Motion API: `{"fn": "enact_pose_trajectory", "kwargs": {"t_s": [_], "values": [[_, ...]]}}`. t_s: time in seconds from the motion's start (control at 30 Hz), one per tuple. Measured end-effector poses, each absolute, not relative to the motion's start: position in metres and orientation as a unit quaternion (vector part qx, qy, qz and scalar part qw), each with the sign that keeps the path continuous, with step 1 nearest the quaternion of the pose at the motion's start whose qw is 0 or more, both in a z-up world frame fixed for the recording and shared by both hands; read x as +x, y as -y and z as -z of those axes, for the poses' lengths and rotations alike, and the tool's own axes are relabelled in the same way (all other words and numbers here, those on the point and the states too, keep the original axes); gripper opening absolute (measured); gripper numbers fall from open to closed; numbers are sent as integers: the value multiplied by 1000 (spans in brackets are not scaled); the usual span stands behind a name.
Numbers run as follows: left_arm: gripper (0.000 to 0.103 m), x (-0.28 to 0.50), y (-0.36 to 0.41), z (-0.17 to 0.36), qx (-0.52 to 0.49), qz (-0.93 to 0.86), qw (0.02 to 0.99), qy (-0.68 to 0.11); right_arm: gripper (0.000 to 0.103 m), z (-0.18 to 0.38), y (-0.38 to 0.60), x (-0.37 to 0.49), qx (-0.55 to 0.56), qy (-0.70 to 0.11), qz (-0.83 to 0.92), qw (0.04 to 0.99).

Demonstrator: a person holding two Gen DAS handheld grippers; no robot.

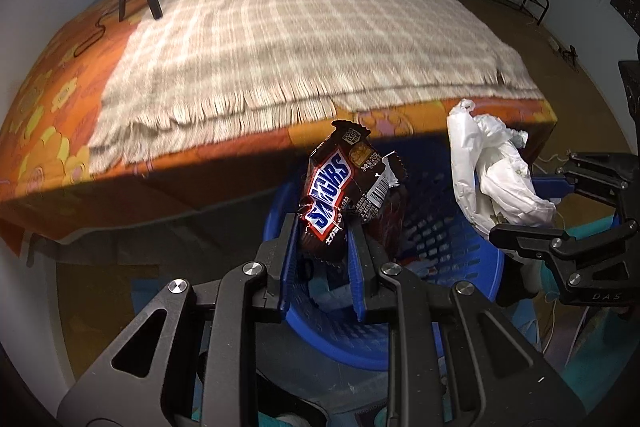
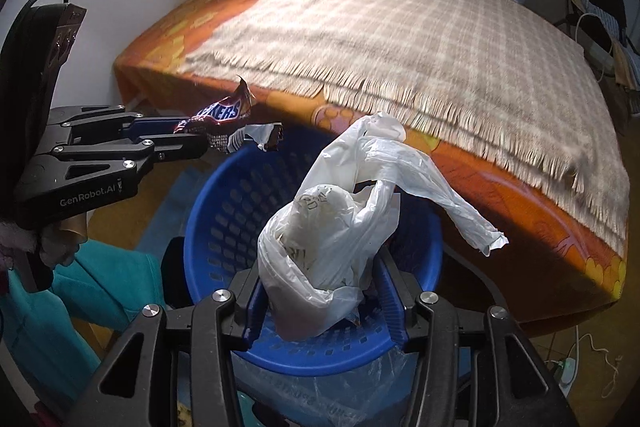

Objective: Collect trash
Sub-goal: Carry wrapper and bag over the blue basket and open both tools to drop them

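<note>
Left tongs pinch a light, crinkly candy wrapper; right tongs clench a soft, limp plastic bag mid-bunch. Both hang over the blue basket.

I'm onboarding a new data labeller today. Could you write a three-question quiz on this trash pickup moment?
1. True or false: the left gripper holds a Snickers wrapper.
2. What does the right gripper hold? A) white plastic bag B) soda can C) sock
3. What colour is the basket below both grippers?

Key: 1 true; 2 A, the white plastic bag; 3 blue.
</note>
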State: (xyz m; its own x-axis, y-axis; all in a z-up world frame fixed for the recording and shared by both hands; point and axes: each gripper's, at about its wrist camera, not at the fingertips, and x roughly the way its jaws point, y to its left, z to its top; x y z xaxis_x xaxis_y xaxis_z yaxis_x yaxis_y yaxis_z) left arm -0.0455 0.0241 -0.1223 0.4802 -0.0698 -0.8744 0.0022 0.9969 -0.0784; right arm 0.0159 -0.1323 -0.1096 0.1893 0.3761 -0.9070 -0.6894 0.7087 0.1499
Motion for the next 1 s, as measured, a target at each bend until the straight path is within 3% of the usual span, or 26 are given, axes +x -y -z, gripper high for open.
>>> {"fn": "enact_pose_trajectory", "kwargs": {"t_s": [0.57,0.77,0.93,1.0], "values": [[28,-54,-19,150,-22,20,836,-547,55,137,127,4,-165,-553,-348,739],[46,-54,-19,154,-20,14,835,-550,56,142,125,5,-168,-557,-342,738],[50,-54,-20,155,-20,10,834,-552,69,146,127,7,-167,-561,-334,739],[56,-54,-20,156,-19,8,834,-552,71,146,128,9,-168,-559,-331,741]]}}
